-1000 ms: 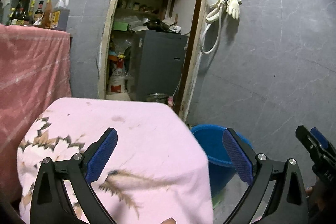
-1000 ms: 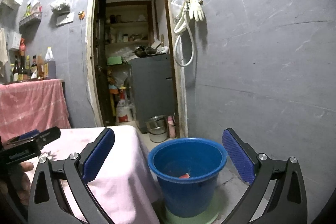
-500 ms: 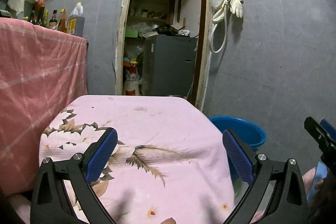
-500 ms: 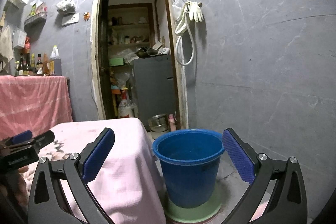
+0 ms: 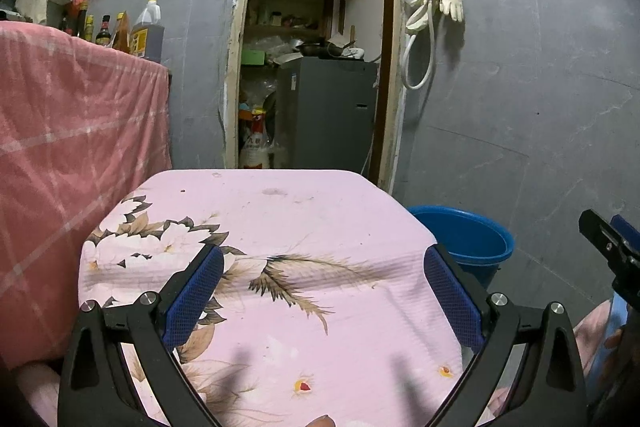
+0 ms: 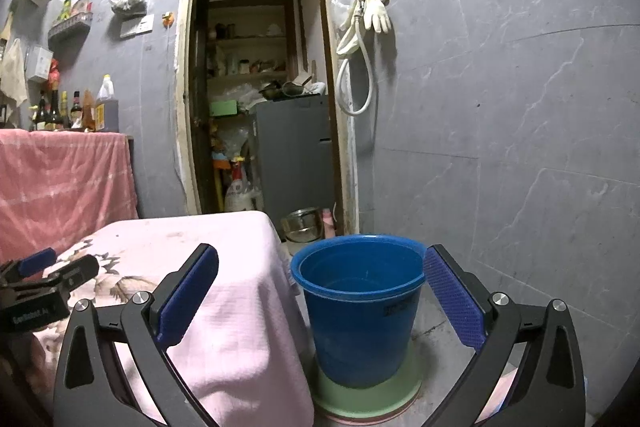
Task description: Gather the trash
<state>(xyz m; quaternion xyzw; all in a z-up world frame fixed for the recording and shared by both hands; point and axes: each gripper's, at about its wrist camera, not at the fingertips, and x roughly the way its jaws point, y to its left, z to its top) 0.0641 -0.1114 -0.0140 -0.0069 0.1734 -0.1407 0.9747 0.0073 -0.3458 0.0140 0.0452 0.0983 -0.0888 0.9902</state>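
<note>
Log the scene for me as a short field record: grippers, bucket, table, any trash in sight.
left gripper: open, empty, over the table
right gripper: open, empty, facing the bucket
bucket: blue, upright on a green base, on the floor beside the table
table: covered by a pink floral cloth
trash: none visible on the table; bucket contents cannot be seen

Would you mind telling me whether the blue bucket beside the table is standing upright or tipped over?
Upright. The blue bucket stands with its open rim level and facing up, its base on a green disc on the floor.
</note>
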